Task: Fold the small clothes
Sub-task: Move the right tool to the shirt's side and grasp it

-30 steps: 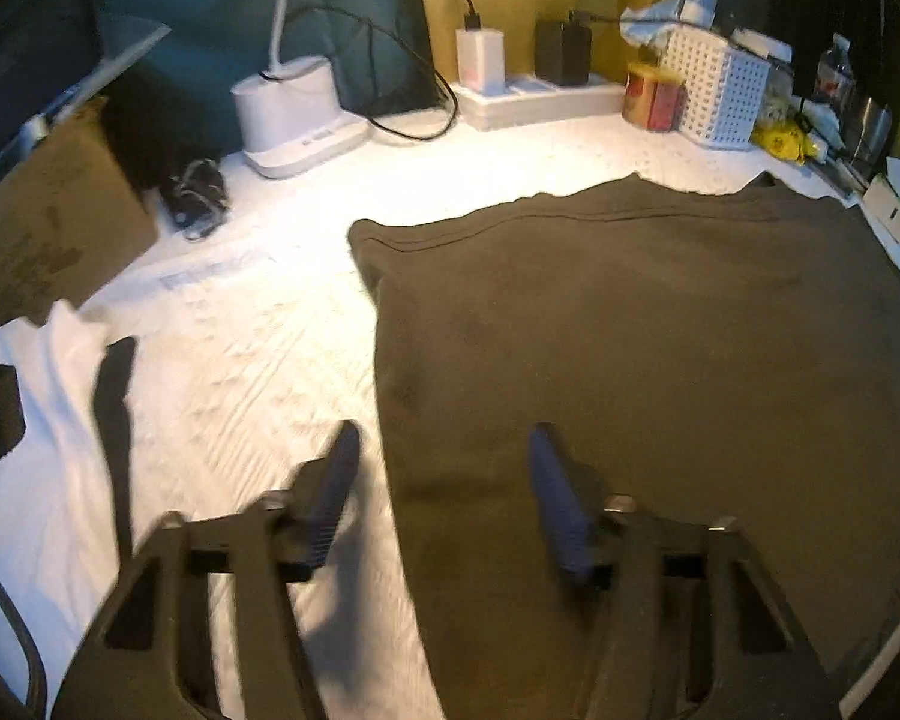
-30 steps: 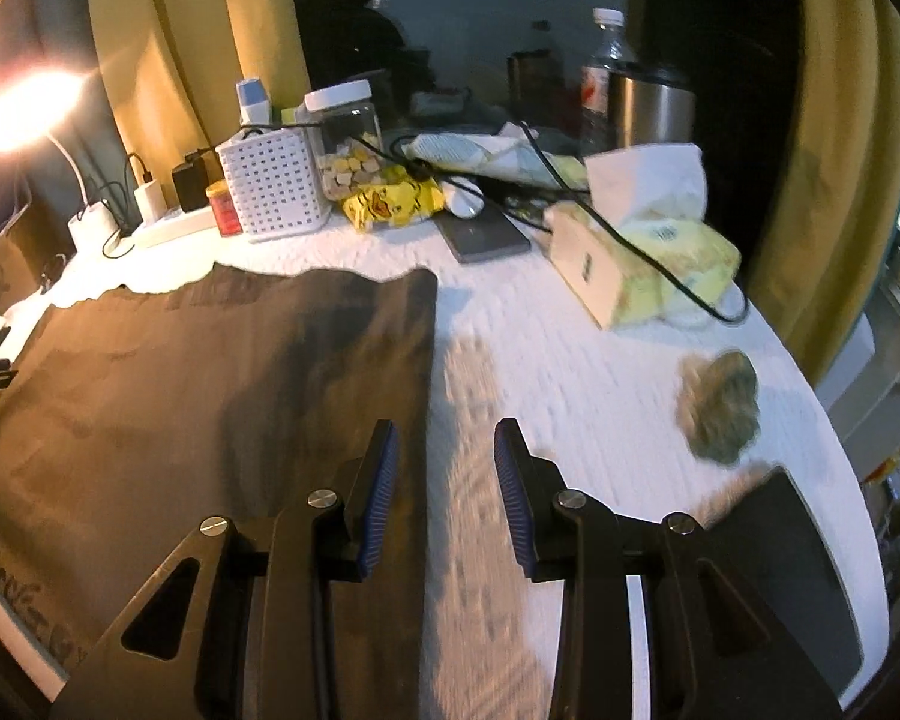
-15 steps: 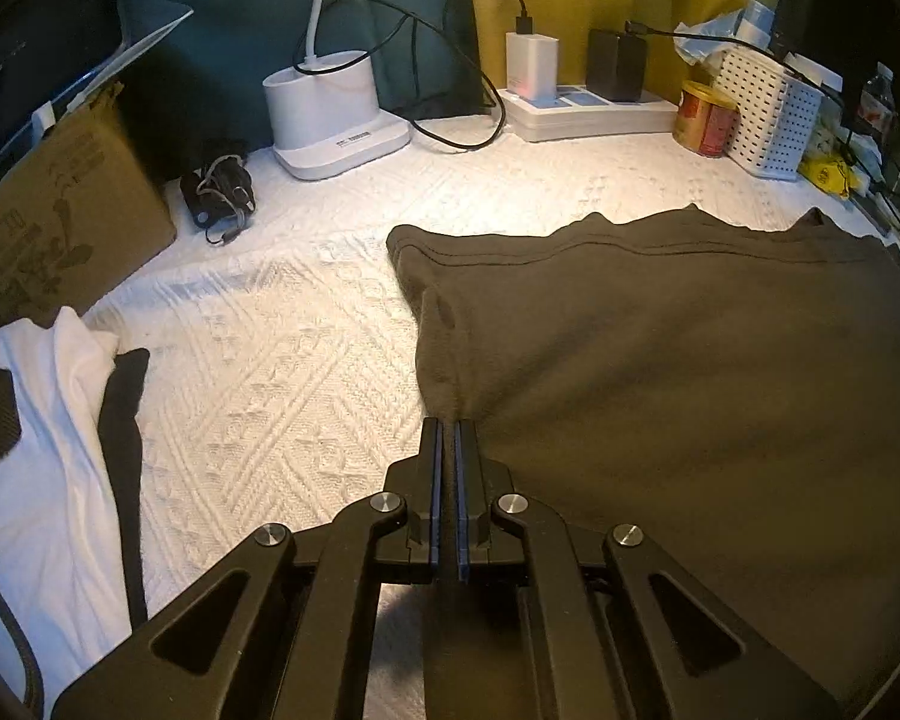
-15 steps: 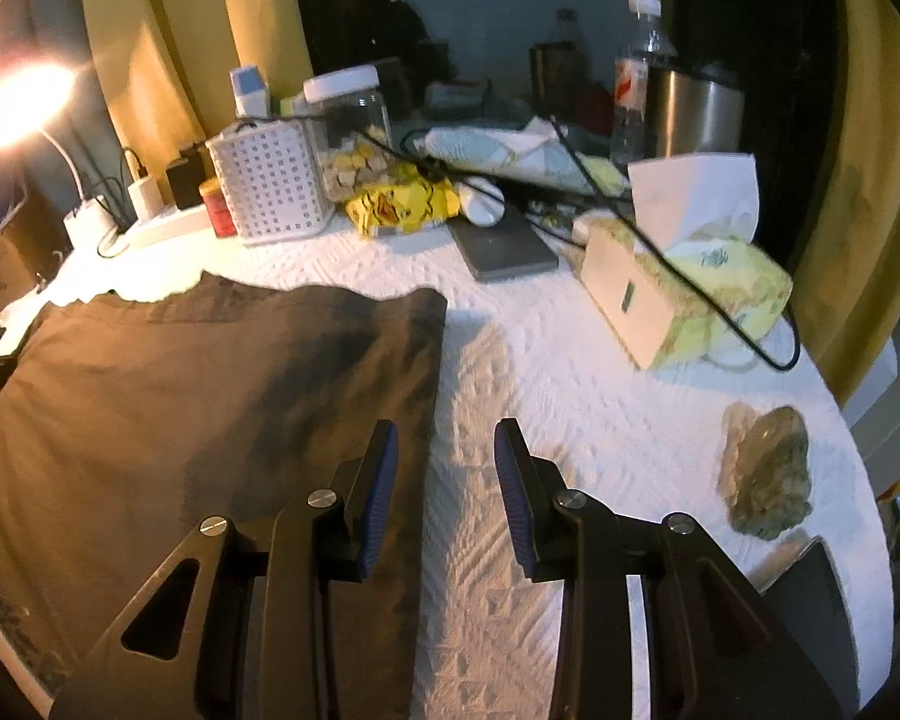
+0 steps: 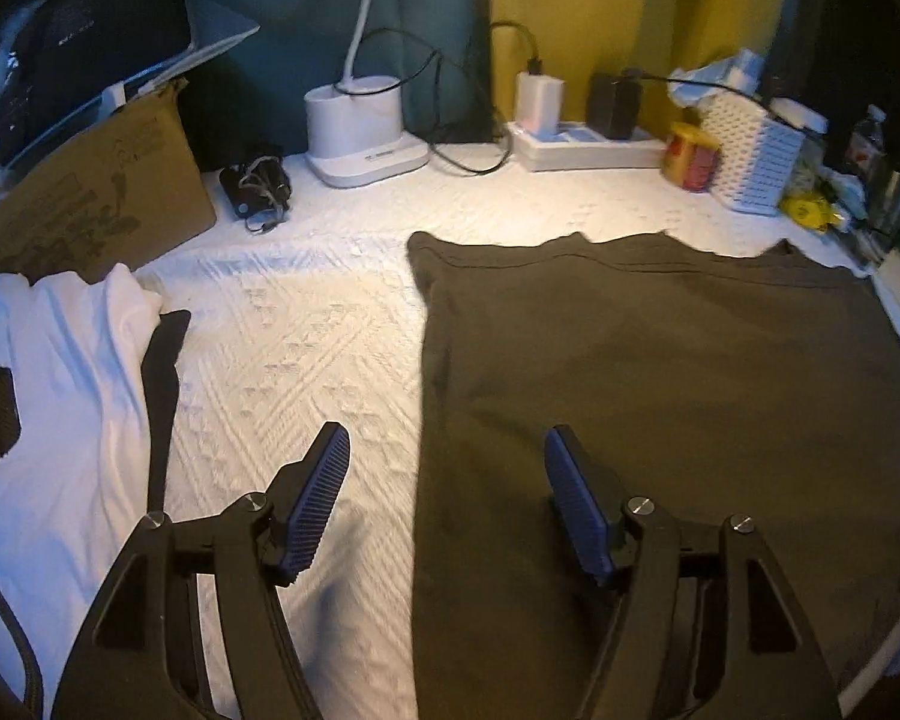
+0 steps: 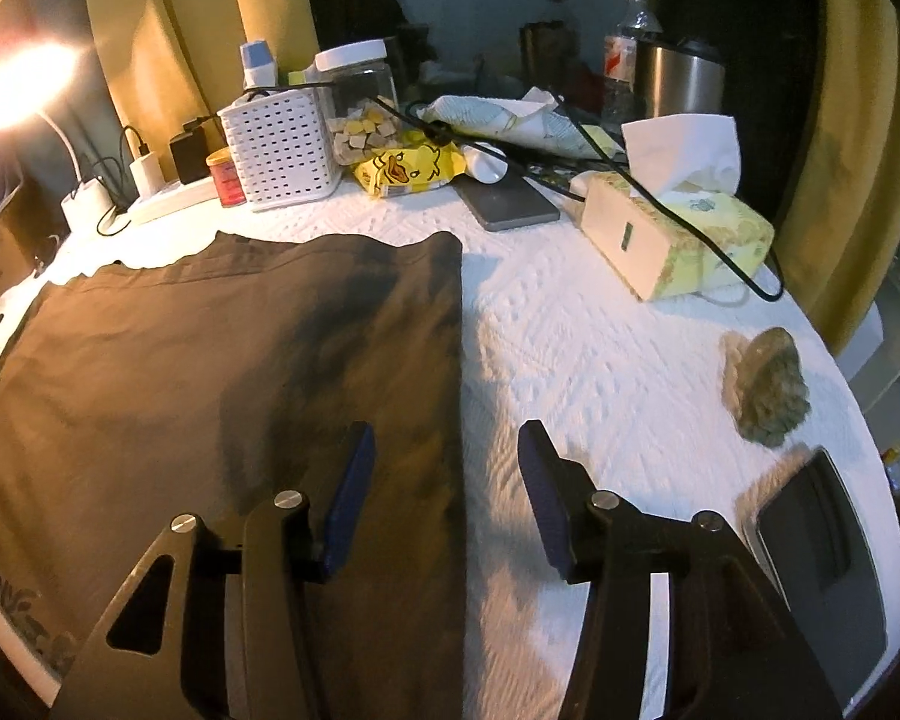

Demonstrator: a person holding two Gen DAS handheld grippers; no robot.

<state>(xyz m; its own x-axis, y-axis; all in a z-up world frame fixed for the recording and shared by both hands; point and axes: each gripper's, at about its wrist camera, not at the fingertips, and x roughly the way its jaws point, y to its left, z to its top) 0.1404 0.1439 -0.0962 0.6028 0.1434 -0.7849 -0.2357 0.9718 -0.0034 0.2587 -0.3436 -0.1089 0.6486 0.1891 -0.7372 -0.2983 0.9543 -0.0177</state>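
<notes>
Left wrist view: the left tongs [image 5: 447, 468] hang above the bench [image 5: 306, 324], jaws opening and gripping nothing, straddling the left edge of the dark brown garment [image 5: 660, 396]; the left finger is over the white textured cover, the right finger over the cloth, and neither pad presses on fabric. The garment lies spread flat from 12 o'clock through 5 o'clock of the tongs, its hemmed far edge toward the clutter at the back. At 9 o'clock lies a white garment [image 5: 60, 396] with a dark strip along its near side, well apart from the brown one. At 10 o'clock a cardboard sheet [image 5: 90, 198] leans up; at 11 o'clock stands a white lamp base [image 5: 360, 132] with a bundled black cable beside it; at 12 o'clock to 1 o'clock sit a power strip [image 5: 588, 147], a red tin [image 5: 690, 159] and a white perforated basket [image 5: 750, 156]. Right wrist view: the right tongs [image 6: 444, 480] are likewise released, jaws opening, straddling the right edge of the same garment [image 6: 210, 372]; the left finger is above the cloth, the right above bare cover, nothing held. At 1 o'clock rests a tissue box [image 6: 678, 234] with a black cable over it; at 3 o'clock lies a crumpled grey-green wad [image 6: 765, 384]; at 4 o'clock a dark flat object, unidentifiable. At 12 o'clock are a yellow duck-print packet [image 6: 408, 171] and a grey tablet [image 6: 507, 204]; at 10 o'clock the lamp glares.
</notes>
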